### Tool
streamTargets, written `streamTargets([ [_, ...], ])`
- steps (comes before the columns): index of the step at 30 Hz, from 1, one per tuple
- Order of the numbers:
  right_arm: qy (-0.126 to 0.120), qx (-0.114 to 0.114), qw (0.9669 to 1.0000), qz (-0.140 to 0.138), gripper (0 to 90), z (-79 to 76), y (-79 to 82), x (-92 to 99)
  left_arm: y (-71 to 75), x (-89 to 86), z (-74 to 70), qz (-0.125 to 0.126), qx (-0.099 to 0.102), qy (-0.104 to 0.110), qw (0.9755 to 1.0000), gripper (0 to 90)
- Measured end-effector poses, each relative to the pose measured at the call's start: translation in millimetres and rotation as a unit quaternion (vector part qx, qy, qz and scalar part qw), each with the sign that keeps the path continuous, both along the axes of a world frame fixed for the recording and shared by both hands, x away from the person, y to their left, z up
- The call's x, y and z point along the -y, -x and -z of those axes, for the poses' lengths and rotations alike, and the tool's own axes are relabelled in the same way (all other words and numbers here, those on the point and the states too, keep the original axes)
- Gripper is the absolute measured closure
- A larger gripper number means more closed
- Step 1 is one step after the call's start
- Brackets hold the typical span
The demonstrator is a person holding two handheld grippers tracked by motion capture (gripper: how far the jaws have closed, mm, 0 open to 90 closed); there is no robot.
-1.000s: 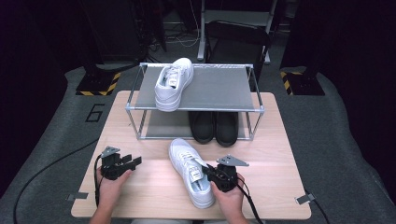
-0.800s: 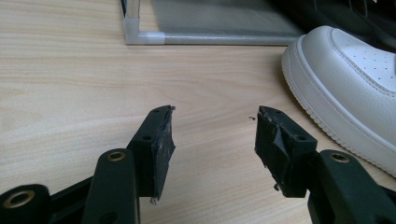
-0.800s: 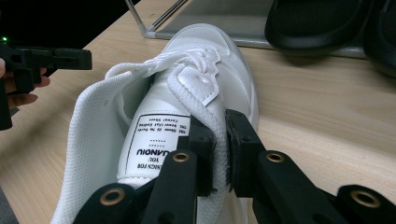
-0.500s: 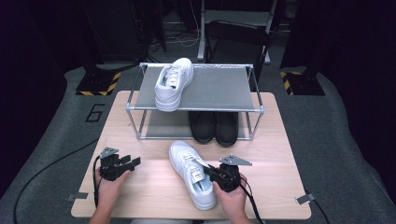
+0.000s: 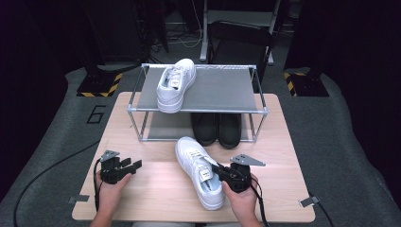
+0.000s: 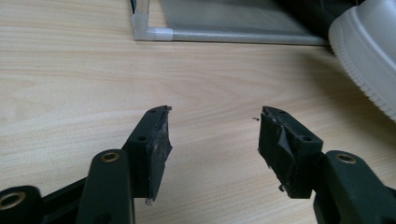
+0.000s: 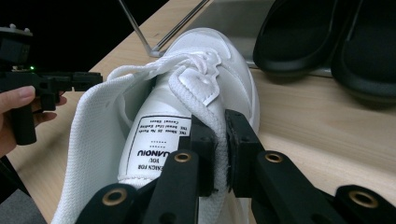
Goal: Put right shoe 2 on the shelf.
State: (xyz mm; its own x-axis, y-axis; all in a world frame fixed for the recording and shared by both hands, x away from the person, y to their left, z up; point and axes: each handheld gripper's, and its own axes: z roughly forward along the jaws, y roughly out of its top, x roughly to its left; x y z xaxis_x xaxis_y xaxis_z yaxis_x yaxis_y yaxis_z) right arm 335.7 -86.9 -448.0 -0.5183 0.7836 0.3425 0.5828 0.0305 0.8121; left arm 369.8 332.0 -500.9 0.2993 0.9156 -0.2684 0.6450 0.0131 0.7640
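- Desk [image 5: 142, 198] of pale wood grain, rectangular, carries everything we see; dark grey floor lies around it.
- Rack [image 5: 198, 109] of thin metal tubes with two flat grey shelves stands at the desk's far half; in the left gripper view we see one white corner joint [image 6: 148, 33] of its lower frame resting on the wood.
- Black shoes [image 5: 216, 128], a smooth rounded pair, sit side by side on the lower shelf, toes toward us, just behind the near shoe's toe.
- White sneaker [image 5: 176, 85] on the top shelf lies at its left, toe hanging over the front rail.
- Second white sneaker [image 5: 198, 171] lies on the desk in front of the rack, toe toward the rack, heel toward the person; we see mesh lining, flat laces and a printed tongue label [image 7: 156, 142].
- Right gripper [image 7: 221, 140] is at this sneaker's opening: its jaws are clamped together on the padded collar edge beside the tongue, one jaw inside the shoe, one outside.
- Left gripper [image 6: 214, 140] rests low over bare wood at the desk's near left, well apart from the sneaker; its jaws stand spread wide with nothing between them, their pads scuffed and ragged.
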Motion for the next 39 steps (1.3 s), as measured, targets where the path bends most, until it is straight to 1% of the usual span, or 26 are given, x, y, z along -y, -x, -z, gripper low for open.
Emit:
streamTargets([
  [1, 0.002, 0.004, 1.0, -0.001, 83.2, -2.5, -0.1, 2.4, 0.3, 0.0, 0.1, 0.0, 0.0, 0.0, 1.0, 42.3],
  [3, 0.0, 0.005, 1.0, 0.001, 83.2, -7.3, 0.0, 5.4, 0.7, 0.5, 0.6, -0.002, 0.004, 0.0, 1.0, 42.0],
  [6, 0.003, 0.013, 0.9999, 0.001, 83.2, -14.6, 0.9, 9.1, 1.4, 0.1, 0.5, -0.001, 0.001, 0.0, 1.0, 41.9],
  [8, 0.006, 0.016, 0.9998, 0.003, 83.2, -20.2, 1.3, 11.6, 1.2, -0.2, 1.0, 0.0, 0.003, -0.002, 1.0, 41.9],
  [9, 0.005, 0.02, 0.9998, 0.005, 83.2, -23.1, 0.8, 13.2, 1.5, 0.6, 1.7, -0.003, 0.005, 0.0, 1.0, 41.9],
  [11, 0.002, 0.02, 0.9998, 0.006, 83.2, -27.6, -1.1, 14.9, 1.6, 0.2, 1.4, 0.001, 0.002, -0.002, 1.0, 41.8],
  [13, 0.0, 0.02, 0.9998, 0.007, 83.2, -33.0, -3.1, 17.1, 2.9, 1.1, 1.7, 0.0, 0.0, 0.0, 1.0, 41.8],
  [14, 0.0, 0.02, 0.9998, 0.006, 83.2, -36.0, -3.7, 17.8, 2.7, 1.1, 2.5, -0.001, 0.005, -0.001, 1.0, 41.8],
  [15, 0.001, 0.022, 0.9997, 0.004, 83.2, -39.1, -4.2, 18.7, 3.6, 1.2, 2.5, -0.001, -0.001, 0.0, 1.0, 41.8],
  [16, -0.001, 0.023, 0.9997, 0.004, 83.2, -42.5, -3.8, 19.0, 3.9, 1.3, 3.0, -0.002, -0.002, 0.001, 1.0, 41.8],
  [17, 0.002, 0.027, 0.9996, 0.002, 83.2, -45.9, -3.9, 19.9, 3.8, 1.5, 4.1, -0.004, 0.001, 0.001, 1.0, 41.8],
  [18, 0.004, 0.028, 0.9996, 0.0, 83.1, -49.4, -3.7, 21.0, 3.8, 0.7, 4.1, -0.001, -0.003, -0.001, 1.0, 41.9],
  [20, 0.003, 0.035, 0.9994, -0.004, 83.2, -56.5, -3.1, 23.8, 3.7, 0.4, 4.8, 0.0, -0.002, -0.002, 1.0, 41.8],
  [24, -0.008, 0.032, 0.9994, -0.009, 83.2, -68.0, -4.1, 30.2, 3.9, 1.9, 5.3, 0.001, -0.003, -0.001, 1.0, 41.9],
  [26, -0.008, 0.035, 0.9993, -0.009, 83.1, -75.1, -4.9, 33.5, 4.2, 3.0, 6.2, -0.003, -0.001, 0.0, 1.0, 41.8],
  [27, -0.007, 0.033, 0.9994, -0.01, 83.1, -77.9, -4.9, 34.4, 4.3, 2.4, 6.1, 0.001, -0.004, -0.001, 1.0, 41.8],
  [28, -0.007, 0.038, 0.9992, -0.01, 83.2, -81.1, -4.9, 35.3, 4.4, 2.6, 6.4, 0.0, -0.006, 0.0, 1.0, 41.9],
  [30, -0.003, 0.041, 0.9991, -0.012, 83.1, -88.0, -3.9, 36.7, 4.2, 2.0, 6.9, 0.002, -0.005, -0.004, 1.0, 41.8],
  [31, -0.001, 0.045, 0.9989, -0.012, 83.1, -91.0, -3.5, 37.0, 4.6, 2.3, 7.4, 0.0, -0.007, -0.001, 1.0, 41.8],
  [32, 0.0, 0.046, 0.9988, -0.015, 83.1, -94.1, -2.9, 37.5, 4.5, 3.1, 8.4, -0.004, -0.004, 0.0, 1.0, 41.8],
  [33, -0.001, 0.048, 0.9987, -0.016, 83.2, -97.2, -2.6, 38.2, 4.4, 2.8, 8.5, -0.002, -0.004, -0.001, 1.0, 41.8],
  [34, -0.004, 0.047, 0.9987, -0.017, 83.1, -99.0, -2.5, 38.6, 4.5, 2.5, 8.2, 0.001, -0.008, -0.001, 1.0, 41.8],
  [37, -0.011, 0.046, 0.9987, -0.018, 83.1, -105.4, -2.4, 40.7, 4.5, 2.9, 8.4, 0.0, -0.007, 0.0, 1.0, 41.8],
  [39, -0.01, 0.048, 0.9986, -0.018, 83.1, -109.8, -2.8, 42.1, 4.4, 2.6, 8.6, 0.001, -0.007, -0.002, 1.0, 41.9],
])
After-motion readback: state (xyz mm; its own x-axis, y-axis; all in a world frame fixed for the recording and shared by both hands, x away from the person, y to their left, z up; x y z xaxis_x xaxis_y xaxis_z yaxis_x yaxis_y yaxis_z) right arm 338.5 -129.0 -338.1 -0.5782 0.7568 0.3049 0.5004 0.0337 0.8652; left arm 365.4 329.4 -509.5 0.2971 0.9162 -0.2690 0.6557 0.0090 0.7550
